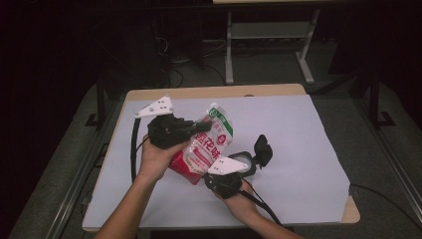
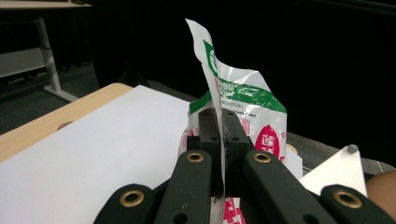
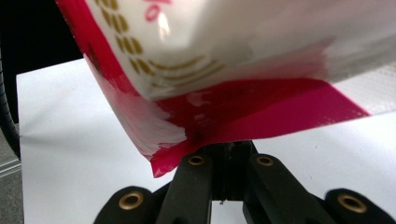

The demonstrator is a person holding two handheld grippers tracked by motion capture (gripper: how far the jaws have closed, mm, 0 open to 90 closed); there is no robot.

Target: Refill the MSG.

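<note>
A plastic pouch (image 1: 211,142), white with a red bottom and a green top band, hangs tilted above the table between both grippers. My left gripper (image 1: 198,128) is shut on the pouch's side edge near its top. In the left gripper view the jaws (image 2: 217,119) pinch the thin film of the pouch (image 2: 243,93), which rises crumpled above them. My right gripper (image 1: 206,175) is shut on the red bottom seam. Seen from the right gripper (image 3: 229,147), the pouch (image 3: 233,56) spreads overhead with its red corner caught in the jaws.
A white sheet (image 1: 298,149) covers most of the wooden table (image 1: 209,91). A black object (image 1: 263,148) beside a pale round thing (image 1: 245,160) lies just right of the right gripper. Beyond the table's far edge stands a metal table frame (image 1: 268,40) on dark floor.
</note>
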